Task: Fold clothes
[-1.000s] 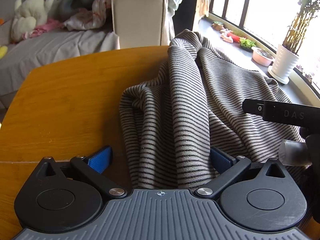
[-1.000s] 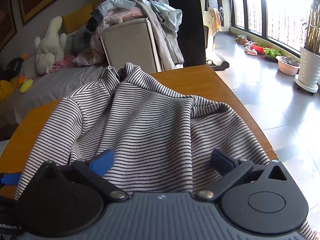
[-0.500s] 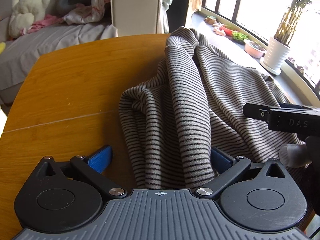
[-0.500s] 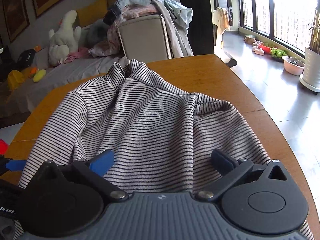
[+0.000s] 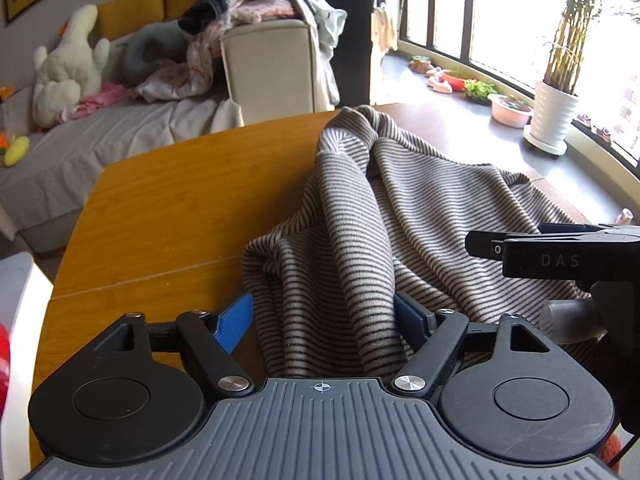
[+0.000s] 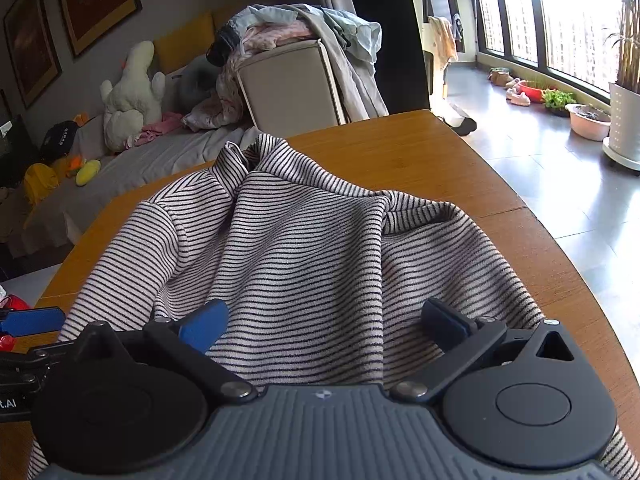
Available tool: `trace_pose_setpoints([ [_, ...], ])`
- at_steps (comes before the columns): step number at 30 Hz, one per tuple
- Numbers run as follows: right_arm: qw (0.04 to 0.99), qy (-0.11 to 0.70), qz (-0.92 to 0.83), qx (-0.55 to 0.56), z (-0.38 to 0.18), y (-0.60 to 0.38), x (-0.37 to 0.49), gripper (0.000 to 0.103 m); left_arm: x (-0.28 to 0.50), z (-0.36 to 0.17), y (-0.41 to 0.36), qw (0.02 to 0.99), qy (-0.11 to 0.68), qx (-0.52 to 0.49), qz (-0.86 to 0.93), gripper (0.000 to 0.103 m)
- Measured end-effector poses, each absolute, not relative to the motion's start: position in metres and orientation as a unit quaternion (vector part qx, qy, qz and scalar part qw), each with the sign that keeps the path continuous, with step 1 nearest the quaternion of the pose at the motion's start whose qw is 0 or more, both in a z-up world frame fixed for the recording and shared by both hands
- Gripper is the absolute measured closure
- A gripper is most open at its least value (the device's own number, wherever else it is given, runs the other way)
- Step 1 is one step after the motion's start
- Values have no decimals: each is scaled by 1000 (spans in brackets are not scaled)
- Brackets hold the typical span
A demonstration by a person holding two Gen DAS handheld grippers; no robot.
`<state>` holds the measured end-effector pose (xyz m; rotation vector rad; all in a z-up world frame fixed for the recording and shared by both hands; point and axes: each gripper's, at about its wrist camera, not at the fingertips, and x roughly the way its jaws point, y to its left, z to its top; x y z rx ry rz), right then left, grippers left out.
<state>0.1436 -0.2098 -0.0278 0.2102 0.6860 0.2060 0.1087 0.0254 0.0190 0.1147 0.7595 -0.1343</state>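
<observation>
A grey-and-black striped top (image 5: 360, 240) lies crumpled on the wooden table (image 5: 160, 220), collar at the far end. My left gripper (image 5: 322, 320) hovers at the top's near left edge. Its jaws are closing with a raised fold of the fabric between the blue fingers (image 5: 234, 326), and the cloth does not look squeezed. My right gripper (image 6: 324, 324) stands open and wide over the near hem of the striped top (image 6: 300, 248), the fabric lying under its fingers. The right gripper's black body (image 5: 552, 248) shows at the right of the left wrist view.
Beyond the table (image 6: 400, 140) stands a beige bin (image 6: 288, 88) heaped with clothes. Next to it is a grey sofa with a white plush toy (image 6: 128, 96). A potted plant (image 5: 554, 116) and a pink bowl (image 5: 510, 110) sit by the window. The table's right edge (image 6: 580, 280) curves close.
The left gripper's blue fingers have drawn closer together around the fold of the top. Both views have pulled back along the table, so more of the room shows. The right fingers kept their spread.
</observation>
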Motion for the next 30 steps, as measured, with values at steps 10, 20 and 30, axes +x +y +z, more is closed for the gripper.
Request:
trace_pose_setpoints([
  [10, 931, 331, 105, 116, -30, -214, 141, 0, 105, 8, 5, 922, 359, 104, -99, 86],
  [20, 926, 333, 108, 139, -29, -220, 143, 0, 199, 37, 80, 941, 306, 146, 22, 96],
  [30, 908, 401, 116, 35, -16, -196, 164, 0, 258, 13, 157, 933, 348, 67, 66, 83],
])
